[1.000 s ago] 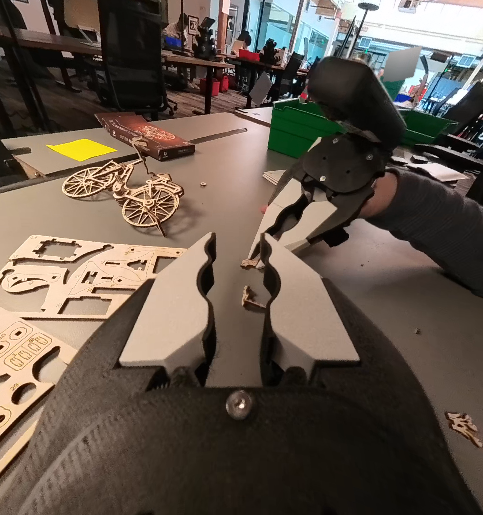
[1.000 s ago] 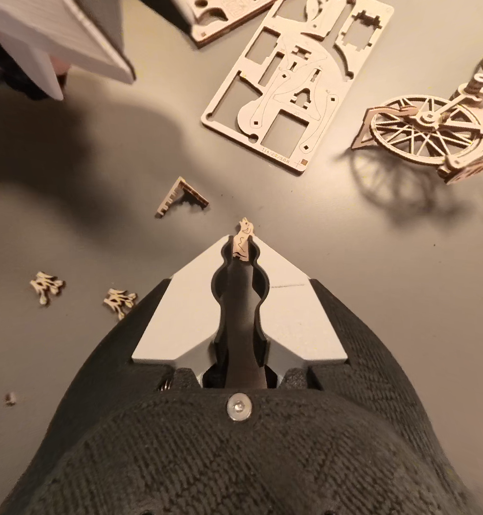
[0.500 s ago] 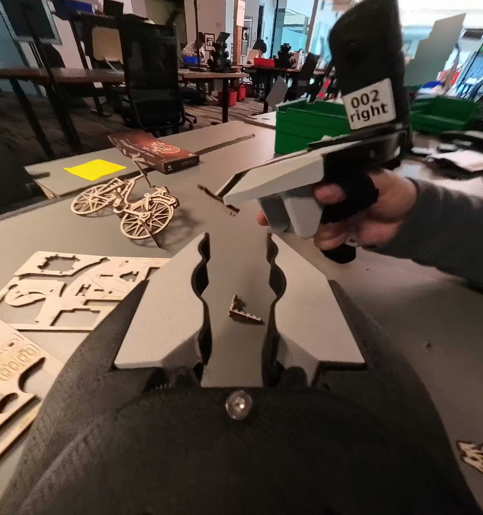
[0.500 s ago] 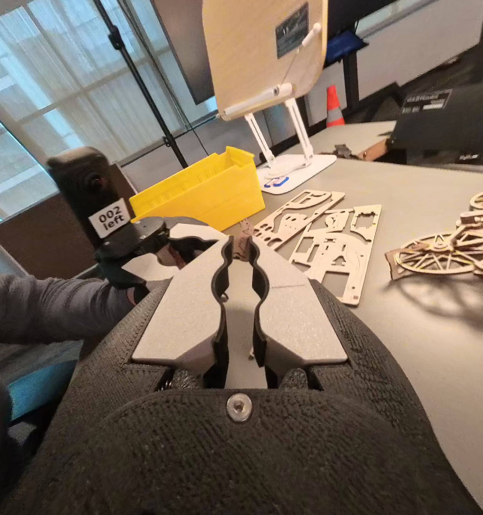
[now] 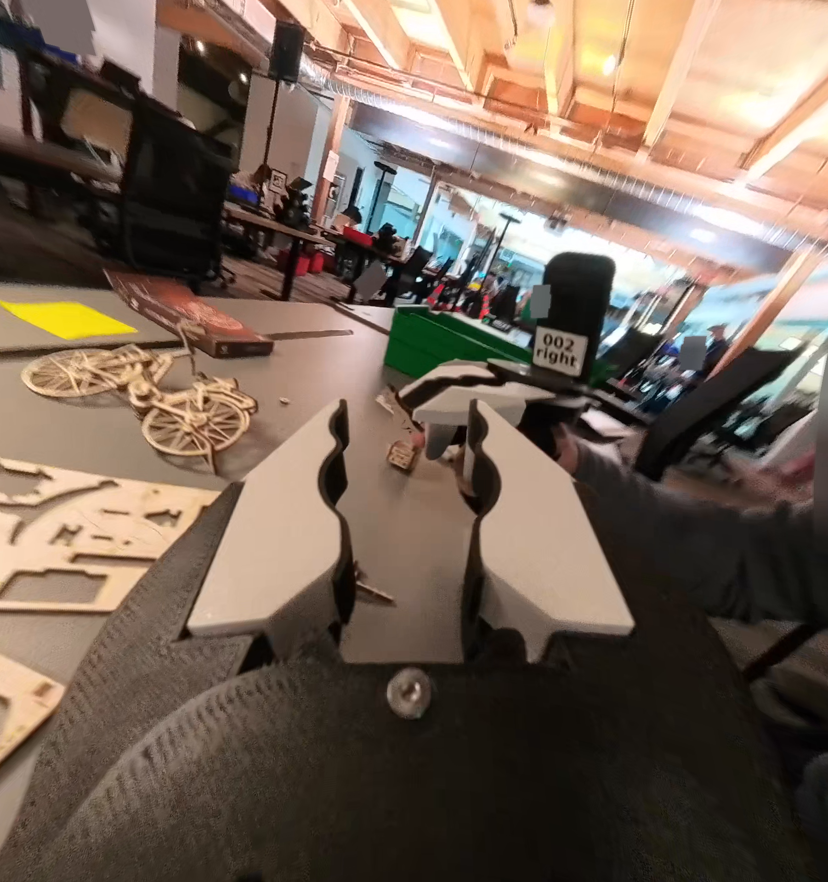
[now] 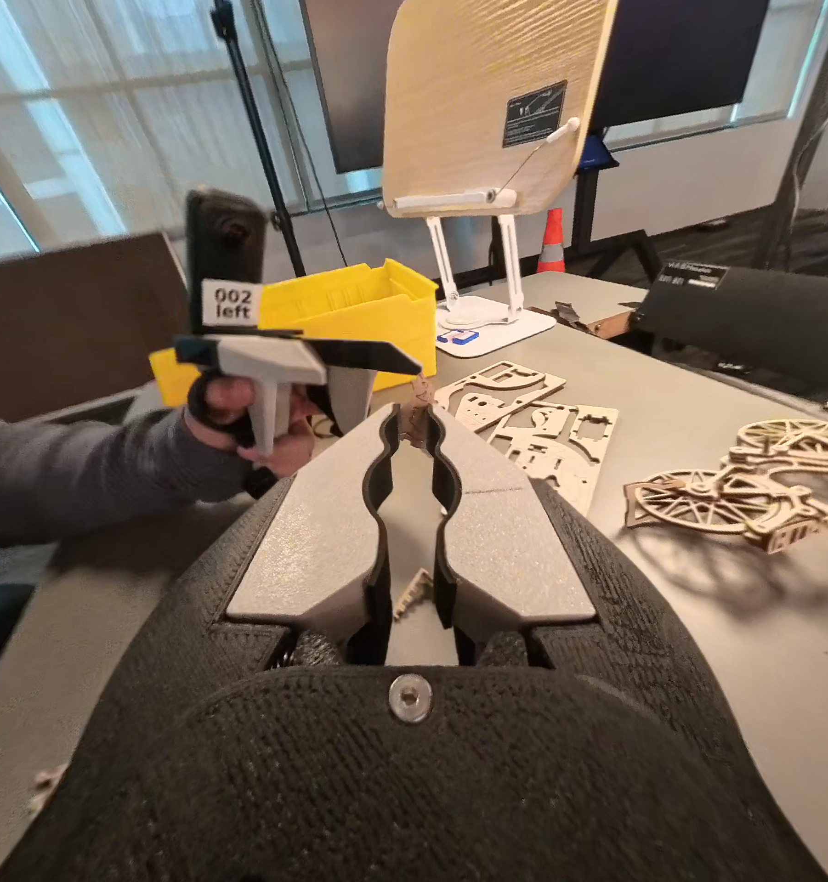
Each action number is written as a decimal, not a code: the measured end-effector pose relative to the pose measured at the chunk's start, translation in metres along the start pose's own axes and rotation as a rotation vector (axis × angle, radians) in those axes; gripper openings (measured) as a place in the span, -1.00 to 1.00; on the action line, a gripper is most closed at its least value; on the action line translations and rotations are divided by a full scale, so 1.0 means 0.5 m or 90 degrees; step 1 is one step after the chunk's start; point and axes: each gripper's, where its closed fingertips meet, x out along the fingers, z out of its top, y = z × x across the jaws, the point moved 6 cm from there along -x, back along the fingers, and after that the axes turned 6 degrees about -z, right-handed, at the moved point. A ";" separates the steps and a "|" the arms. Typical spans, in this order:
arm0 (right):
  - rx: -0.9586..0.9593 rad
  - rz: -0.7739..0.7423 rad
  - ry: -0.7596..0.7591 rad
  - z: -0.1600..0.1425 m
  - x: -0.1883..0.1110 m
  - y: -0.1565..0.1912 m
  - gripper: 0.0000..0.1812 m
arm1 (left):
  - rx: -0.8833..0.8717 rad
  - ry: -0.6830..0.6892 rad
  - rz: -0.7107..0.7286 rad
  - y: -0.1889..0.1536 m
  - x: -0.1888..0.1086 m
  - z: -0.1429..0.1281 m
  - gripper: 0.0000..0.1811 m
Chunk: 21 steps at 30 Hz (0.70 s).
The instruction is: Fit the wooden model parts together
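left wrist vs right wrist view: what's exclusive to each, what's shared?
Only the left wrist view: a green plastic bin, a yellow paper sheet and a dark red-brown flat box.
Only the right wrist view: a yellow plastic bin and a light wooden board on a white stand.
Both: the assembled wooden bicycle model and the right gripper pinching a small wooden piece.

The right hand-held gripper (image 6: 414,420) pinches a small wooden piece (image 6: 416,414) at its tips — above the grey table (image 6: 689,620).

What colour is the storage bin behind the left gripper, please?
The bin is bright yellow, clearest in the right wrist view.
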 end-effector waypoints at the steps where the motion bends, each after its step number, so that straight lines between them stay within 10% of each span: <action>1: -0.027 -0.003 0.008 -0.003 0.002 0.004 -0.91 | -0.044 -0.006 -0.008 0.008 -0.001 -0.003 -0.51; 11: -0.184 -0.035 0.063 -0.023 0.015 0.024 -1.00 | -0.152 0.074 0.031 0.035 0.012 -0.043 -0.99; 21: -0.213 0.052 0.213 -0.061 -0.018 0.004 -0.80 | -0.047 0.284 -0.019 0.018 0.023 -0.083 -0.99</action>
